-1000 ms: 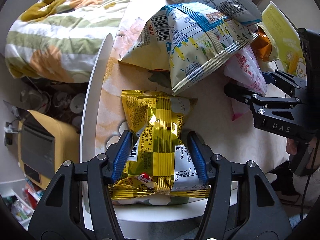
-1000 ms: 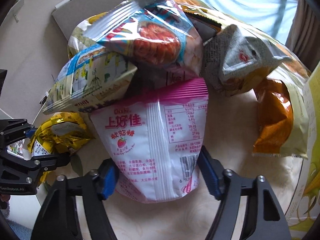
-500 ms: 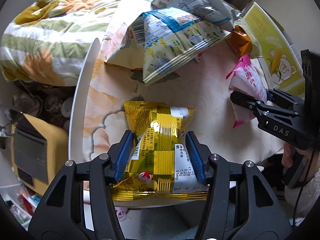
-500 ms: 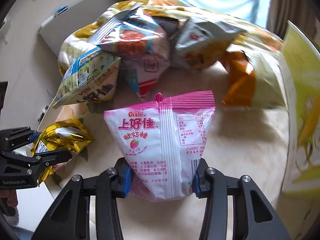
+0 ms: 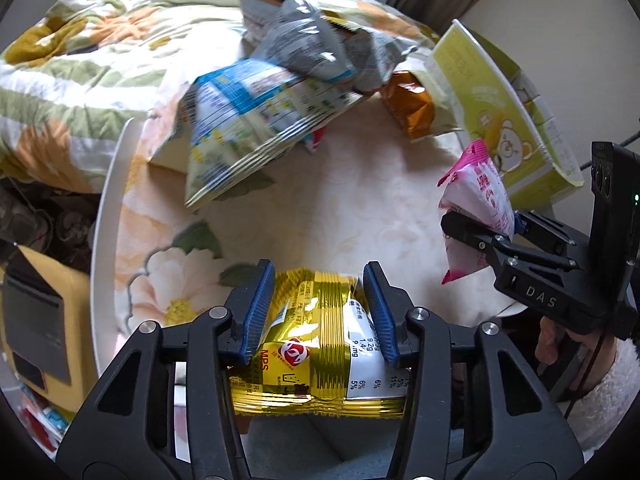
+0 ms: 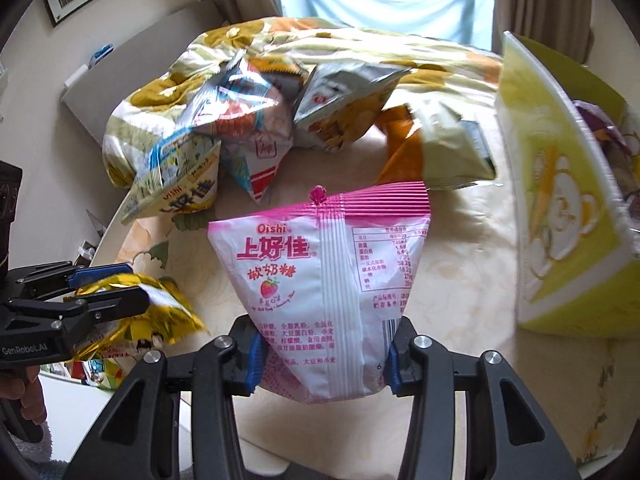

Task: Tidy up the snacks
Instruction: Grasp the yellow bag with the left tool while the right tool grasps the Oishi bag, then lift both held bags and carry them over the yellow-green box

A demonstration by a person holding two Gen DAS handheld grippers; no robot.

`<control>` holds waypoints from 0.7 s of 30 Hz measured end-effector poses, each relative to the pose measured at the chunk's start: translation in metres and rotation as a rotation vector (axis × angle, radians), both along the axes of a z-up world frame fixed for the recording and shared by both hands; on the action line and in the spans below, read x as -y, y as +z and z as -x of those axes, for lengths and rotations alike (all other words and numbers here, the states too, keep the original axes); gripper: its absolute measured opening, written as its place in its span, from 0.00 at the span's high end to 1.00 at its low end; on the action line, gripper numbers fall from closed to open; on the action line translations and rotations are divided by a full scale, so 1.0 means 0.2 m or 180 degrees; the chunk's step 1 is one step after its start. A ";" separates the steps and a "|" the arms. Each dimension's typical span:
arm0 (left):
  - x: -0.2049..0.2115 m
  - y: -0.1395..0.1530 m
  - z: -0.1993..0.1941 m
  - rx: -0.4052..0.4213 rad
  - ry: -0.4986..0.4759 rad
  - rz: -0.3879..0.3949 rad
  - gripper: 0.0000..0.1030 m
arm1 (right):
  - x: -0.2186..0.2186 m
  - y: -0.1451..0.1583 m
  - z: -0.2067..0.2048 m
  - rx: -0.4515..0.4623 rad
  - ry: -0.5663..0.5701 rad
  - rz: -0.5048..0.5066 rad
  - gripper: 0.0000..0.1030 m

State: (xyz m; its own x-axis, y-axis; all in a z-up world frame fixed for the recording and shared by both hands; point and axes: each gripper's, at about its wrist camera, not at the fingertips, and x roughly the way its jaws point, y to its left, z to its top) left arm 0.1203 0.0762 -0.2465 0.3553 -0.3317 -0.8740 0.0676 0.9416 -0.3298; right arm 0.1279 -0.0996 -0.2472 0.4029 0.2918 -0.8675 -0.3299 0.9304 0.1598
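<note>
My left gripper (image 5: 320,312) is shut on a gold snack bag (image 5: 320,344) and holds it above the table's near edge; it also shows in the right wrist view (image 6: 132,316). My right gripper (image 6: 322,354) is shut on a pink and white Oishi candy bag (image 6: 324,280), lifted off the table; that bag also shows in the left wrist view (image 5: 480,204). A pile of snack bags (image 5: 272,116) lies at the far side of the table, also seen from the right wrist (image 6: 248,136).
A yellow-green bear box (image 6: 560,208) stands open at the right, with something purple inside. The round table has a floral cloth (image 5: 360,216). A floral quilt (image 5: 80,60) lies behind. A yellow bin (image 5: 44,320) sits on the floor at left.
Both grippers have lifted and pulled back from the pile with their bags. The pink bag has come free from under the pile. The gold bag now hangs past the table edge.
</note>
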 end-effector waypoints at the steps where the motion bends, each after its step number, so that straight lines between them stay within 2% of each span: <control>1: 0.02 0.01 -0.01 0.0004 -0.0034 0.0027 0.72 | 0.02 0.02 0.01 0.0017 -0.0037 -0.0003 0.59; 2: 0.04 0.01 -0.02 -0.0007 -0.0075 0.0040 0.77 | 0.03 0.03 0.01 0.0024 -0.0060 -0.0010 0.59; 7: 0.08 0.02 -0.06 -0.0070 -0.0132 0.0082 0.77 | 0.07 0.08 0.03 0.0072 -0.0181 -0.0026 0.59; 10: 0.08 0.03 -0.06 -0.0141 -0.0163 -0.0172 0.76 | 0.09 0.09 0.05 0.0085 -0.0234 -0.0042 0.59; 12: 0.06 0.02 -0.06 -0.0255 -0.0215 -0.0236 0.72 | 0.10 0.09 0.06 0.0087 -0.0266 -0.0058 0.59; 13: 0.05 0.01 -0.05 -0.0299 -0.0223 -0.0209 0.60 | 0.10 0.09 0.07 0.0082 -0.0278 -0.0063 0.59; 14: 0.04 0.01 -0.05 -0.0343 -0.0240 -0.0143 0.27 | 0.10 0.09 0.07 0.0079 -0.0290 -0.0068 0.59; 15: 0.03 0.00 -0.05 -0.0388 -0.0267 -0.0077 0.08 | 0.10 0.09 0.07 0.0075 -0.0300 -0.0078 0.59; 16: 0.03 -0.01 -0.05 -0.0413 -0.0283 -0.0015 0.01 | 0.10 0.08 0.07 0.0067 -0.0312 -0.0094 0.59; 21: 0.09 -0.16 -0.07 -0.0724 -0.0290 -0.0050 0.01 | 0.10 0.07 0.07 0.0059 -0.0360 -0.0152 0.59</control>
